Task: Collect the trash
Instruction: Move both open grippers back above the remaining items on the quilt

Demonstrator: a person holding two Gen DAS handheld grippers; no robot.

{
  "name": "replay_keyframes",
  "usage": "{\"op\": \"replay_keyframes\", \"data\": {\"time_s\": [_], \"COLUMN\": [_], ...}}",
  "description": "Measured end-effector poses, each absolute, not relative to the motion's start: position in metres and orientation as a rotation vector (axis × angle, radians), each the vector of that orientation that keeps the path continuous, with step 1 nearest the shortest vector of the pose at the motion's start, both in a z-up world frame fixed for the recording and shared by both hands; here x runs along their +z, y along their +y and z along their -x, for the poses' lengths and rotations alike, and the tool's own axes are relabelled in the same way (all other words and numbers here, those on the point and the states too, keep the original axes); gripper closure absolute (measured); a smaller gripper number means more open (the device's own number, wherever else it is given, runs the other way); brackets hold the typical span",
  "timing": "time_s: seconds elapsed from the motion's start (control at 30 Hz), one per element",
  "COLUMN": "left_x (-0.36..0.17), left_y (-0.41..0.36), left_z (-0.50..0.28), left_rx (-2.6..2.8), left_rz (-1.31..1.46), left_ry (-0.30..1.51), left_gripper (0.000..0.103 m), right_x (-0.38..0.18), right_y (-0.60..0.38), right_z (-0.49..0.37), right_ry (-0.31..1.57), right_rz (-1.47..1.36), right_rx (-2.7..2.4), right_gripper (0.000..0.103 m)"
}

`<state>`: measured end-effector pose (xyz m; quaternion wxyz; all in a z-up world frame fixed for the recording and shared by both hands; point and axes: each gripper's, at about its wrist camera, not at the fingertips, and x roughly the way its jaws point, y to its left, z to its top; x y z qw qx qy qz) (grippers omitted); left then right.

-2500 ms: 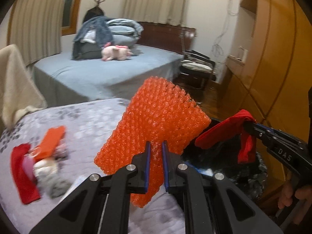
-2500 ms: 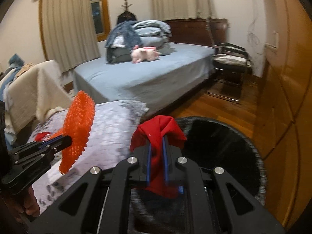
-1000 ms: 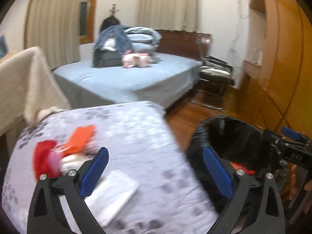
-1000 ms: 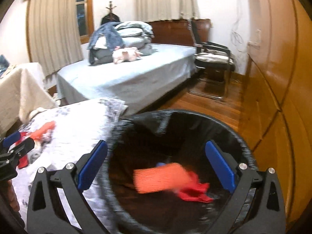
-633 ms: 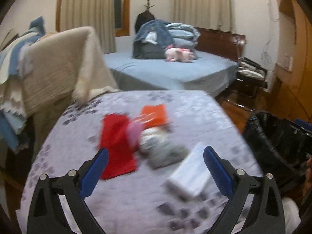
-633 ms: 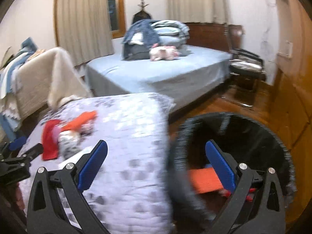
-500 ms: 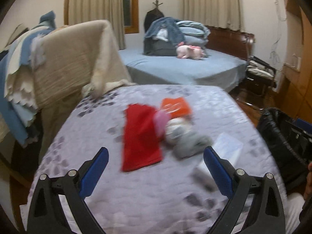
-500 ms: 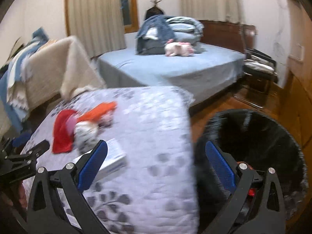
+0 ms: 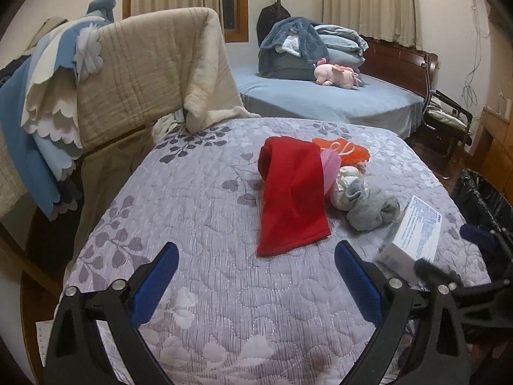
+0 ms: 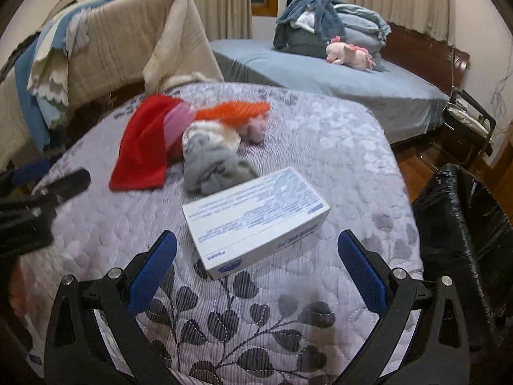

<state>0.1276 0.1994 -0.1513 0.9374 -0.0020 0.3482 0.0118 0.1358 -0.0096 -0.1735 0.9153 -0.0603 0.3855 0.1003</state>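
On the lilac quilted bed (image 9: pixel 205 211) lies a heap of trash: a red cloth (image 9: pixel 291 199) (image 10: pixel 144 147), a pink piece (image 9: pixel 330 166), an orange bubble-wrap piece (image 9: pixel 343 152) (image 10: pixel 234 109), a white wad (image 9: pixel 346 183) and a grey sock (image 9: pixel 372 208) (image 10: pixel 214 163). A white box with blue print (image 10: pixel 256 221) (image 9: pixel 413 234) lies nearest the right gripper. My left gripper (image 9: pixel 256 276) is open just short of the red cloth, holding nothing. My right gripper (image 10: pixel 256 266) is open around the near end of the box without touching it.
A black-lined bin (image 10: pixel 465 231) (image 9: pixel 484 192) stands at the bed's right edge. A chair draped with beige and blue blankets (image 9: pixel 128 64) stands at the left. Beyond is a blue bed (image 9: pixel 336 99) with piled bedding and a pink plush toy (image 9: pixel 336 75).
Both grippers let go of the orange bubble wrap and red cloth into the bin, opened, and swung left from the bin to the trash heap on the bed.
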Motion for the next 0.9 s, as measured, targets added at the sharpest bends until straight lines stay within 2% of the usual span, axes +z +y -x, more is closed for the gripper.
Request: {"op": "replay_keyframes", "data": {"time_s": [0.43,0.67,0.9], "left_x": [-0.157,-0.158,-0.158], "left_y": [0.194,0.193,0.202], "left_z": [-0.134,-0.135,-0.137], "left_rx": [0.011,0.012,0.027], "left_rz": [0.009,0.010,0.019], "left_ry": [0.727,0.732,0.730], "left_gripper": [0.007,0.007,0.007], "right_x": [-0.179,-0.167,-0.179], "right_y": [-0.060,-0.057,-0.037], "right_z": [-0.147,-0.151,-0.175], "right_ry": [0.814,0.786,0.806], "right_rz": [0.224,0.090,0.055], "right_rx": [-0.015,0.079,0.055], "right_gripper": [0.005,0.005,0.006]}}
